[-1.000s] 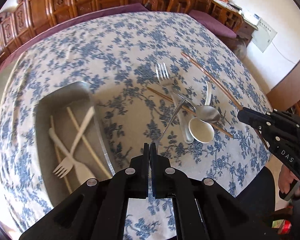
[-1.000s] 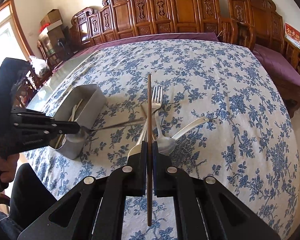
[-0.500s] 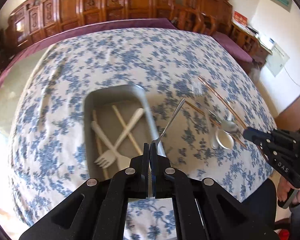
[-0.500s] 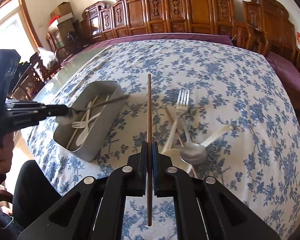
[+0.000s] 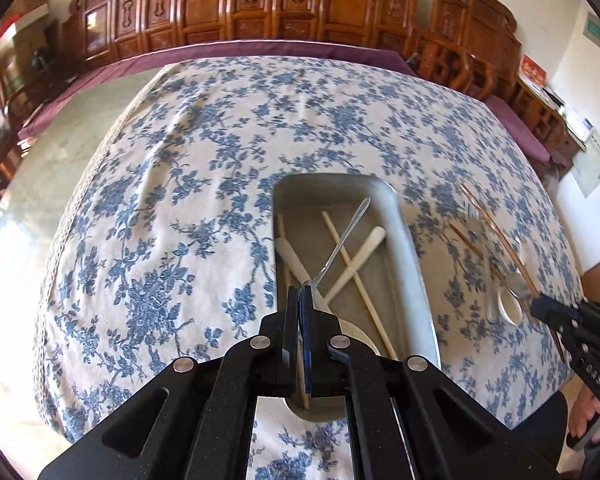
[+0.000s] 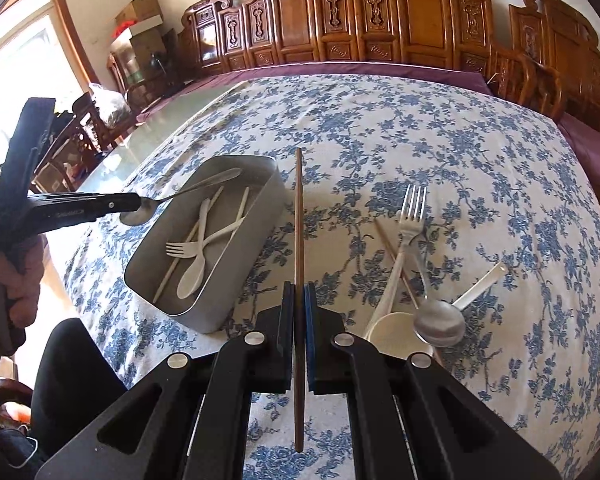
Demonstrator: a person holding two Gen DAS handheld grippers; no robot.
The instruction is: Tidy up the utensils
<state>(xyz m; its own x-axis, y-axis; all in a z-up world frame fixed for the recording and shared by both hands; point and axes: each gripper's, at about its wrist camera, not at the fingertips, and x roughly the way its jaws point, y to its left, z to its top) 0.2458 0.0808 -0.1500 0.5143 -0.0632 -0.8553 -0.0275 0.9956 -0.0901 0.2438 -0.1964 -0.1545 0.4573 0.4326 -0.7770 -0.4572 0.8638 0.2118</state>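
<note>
Black plastic of the left hand-held gripper point(image 5: 300, 300) filled the near edge of its own view and hid the bowl of the metal spoon point(image 5: 342, 242) it was clamped on; only the thin, curved handle showed there, slanting away over the tray point(image 5: 410, 264). From the right wrist view the same spoon's shiny bowl point(image 6: 137, 214) hung just below the closed jaws, above the tray's left rim. The hand point(image 6: 14, 276) holding that tool was cut off by the frame edge.

The right hand-held gripper point(image 6: 299, 300) was pinched shut on a straight brown chopstick point(image 6: 298, 216), which ran through the jaws, its near end crossing the gap between the black arms.

The tray was a grey, round-cornered metal box resting on the surface point(image 6: 440, 136), which was covered by a blue-flowered cloth. Inside lay a pale plastic fork point(image 6: 186, 248), a pale plastic spoon point(image 6: 194, 276) and pale chopsticks point(image 5: 358, 280), crossed over each other.

To the right, on the cloth, lay a loose heap: a white ceramic spoon point(image 6: 392, 334), a steel spoon point(image 6: 440, 322) overlapping it, a steel fork point(image 6: 412, 210) and another brown chopstick point(image 6: 396, 260) partly buried under them. In the left wrist view this heap was blurred and hard to separate.

Carved wooden chairs point(image 6: 380, 20) lined the far side.
</note>
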